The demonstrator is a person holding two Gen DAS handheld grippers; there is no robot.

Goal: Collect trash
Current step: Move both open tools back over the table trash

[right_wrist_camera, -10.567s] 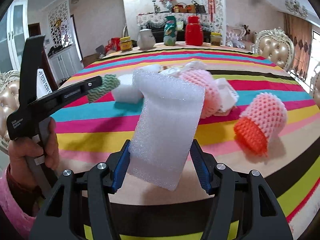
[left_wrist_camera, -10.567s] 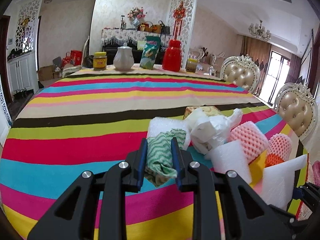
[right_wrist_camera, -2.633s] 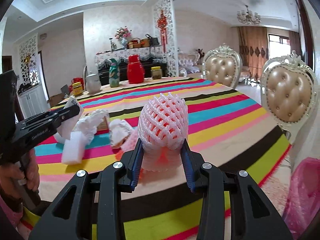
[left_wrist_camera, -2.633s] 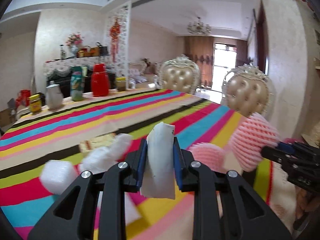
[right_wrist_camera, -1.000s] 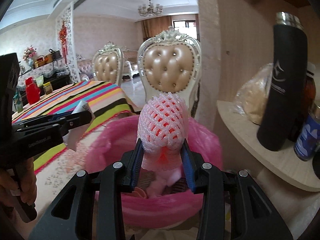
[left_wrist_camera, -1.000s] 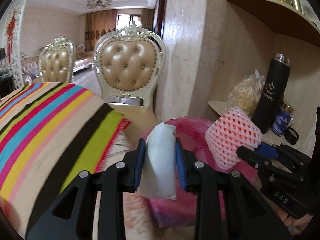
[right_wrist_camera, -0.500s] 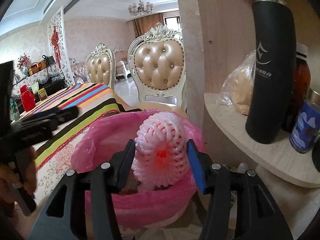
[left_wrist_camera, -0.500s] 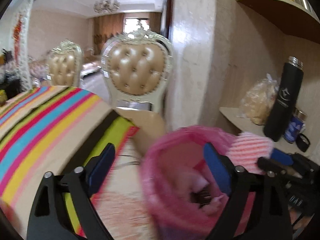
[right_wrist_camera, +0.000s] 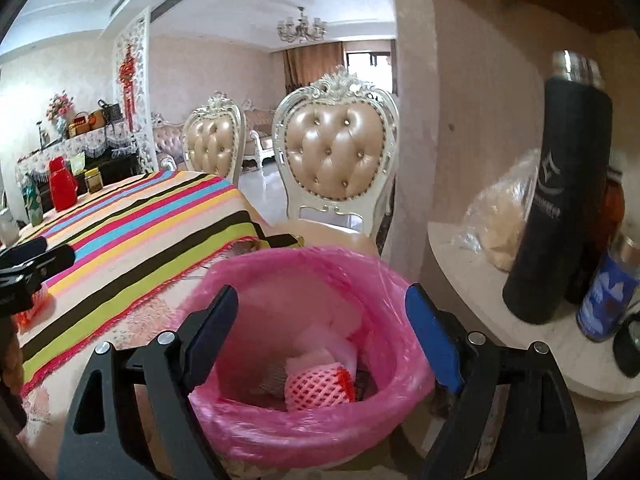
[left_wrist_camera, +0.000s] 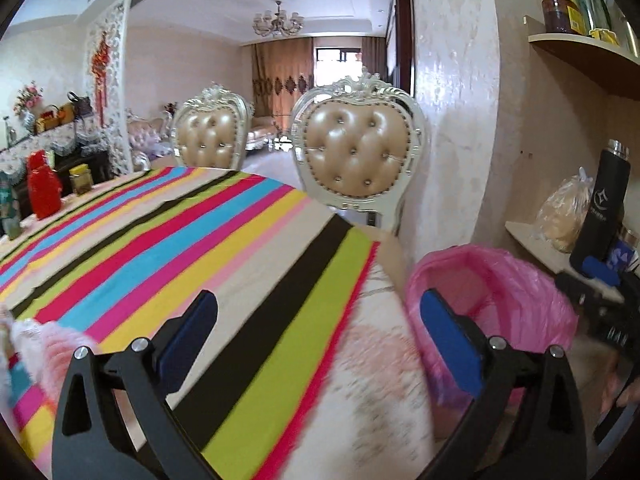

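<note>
A bin lined with a pink bag (right_wrist_camera: 304,420) stands on the floor beside the striped table (left_wrist_camera: 200,248). Inside it lie a pink foam fruit net (right_wrist_camera: 320,386) and white foam pieces (right_wrist_camera: 320,340). My right gripper (right_wrist_camera: 322,320) hangs over the bin, its jaws opening with nothing between them. My left gripper (left_wrist_camera: 320,320) points over the table's corner, left of the bin (left_wrist_camera: 492,300), jaws opening wide and empty. More pink foam netting (left_wrist_camera: 48,344) lies on the table at the left edge. The right gripper (left_wrist_camera: 600,292) shows at the far right of the left wrist view.
Two tufted chairs (left_wrist_camera: 356,156) stand by the table's far side. A shelf (right_wrist_camera: 480,280) right of the bin carries a black flask (right_wrist_camera: 556,200), a plastic bag and a blue can (right_wrist_camera: 608,292). A red jug (left_wrist_camera: 42,192) and jars sit at the table's far end.
Both grippers opened. The white foam piece left the left jaws, and the pink net dropped from the right jaws into the bin. The left gripper swung from the bin toward the table.
</note>
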